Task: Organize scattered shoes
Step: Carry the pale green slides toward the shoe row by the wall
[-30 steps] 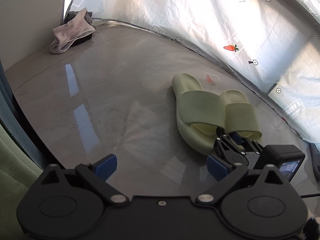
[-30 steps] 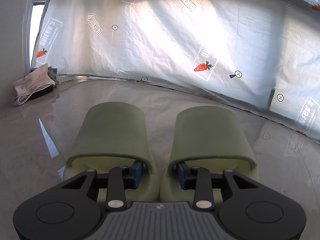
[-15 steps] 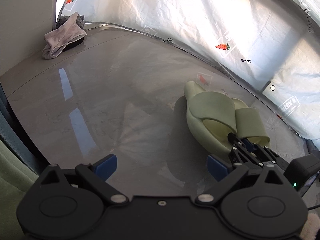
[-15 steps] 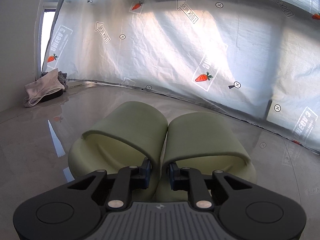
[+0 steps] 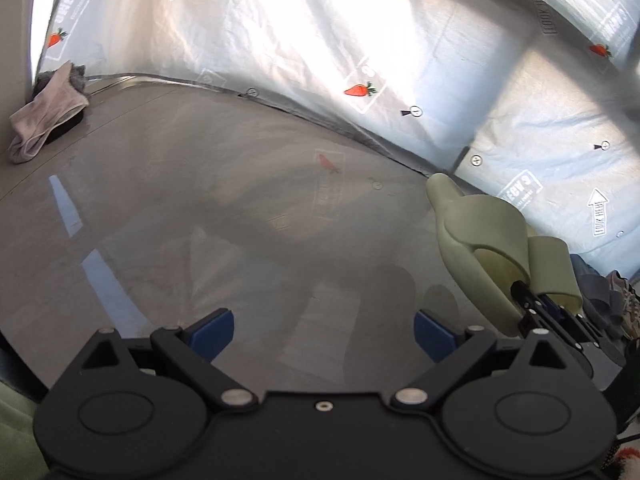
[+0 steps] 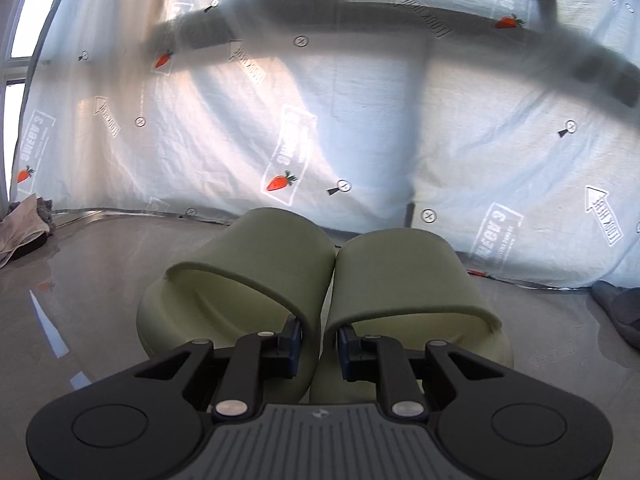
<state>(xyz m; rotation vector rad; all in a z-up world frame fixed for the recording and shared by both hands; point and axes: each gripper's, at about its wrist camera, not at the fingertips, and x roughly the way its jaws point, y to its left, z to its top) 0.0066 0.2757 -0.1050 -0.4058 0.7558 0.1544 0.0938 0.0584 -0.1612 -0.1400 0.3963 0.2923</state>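
Observation:
Two pale green slide sandals [image 6: 328, 280] hang side by side in the air, pressed together. My right gripper [image 6: 319, 342] is shut on them, one finger inside each sandal, pinching their inner walls together. In the left wrist view the same green sandals [image 5: 492, 248] are lifted off the floor at the right, with the right gripper [image 5: 540, 312] below them. My left gripper [image 5: 322, 328] is open over bare grey floor, with nothing between its blue pads.
A plastic sheet with carrot prints [image 5: 360, 90] hangs as a wall behind the glossy floor. A crumpled beige cloth on a dark thing [image 5: 44, 120] lies at the far left. Dark slippers and a sneaker [image 5: 608, 300] sit at the right edge; a grey slipper [image 6: 620, 308] too.
The right gripper squeezed the two sandals together and lifted them off the floor, moving right. The left gripper stayed open and swung right with it.

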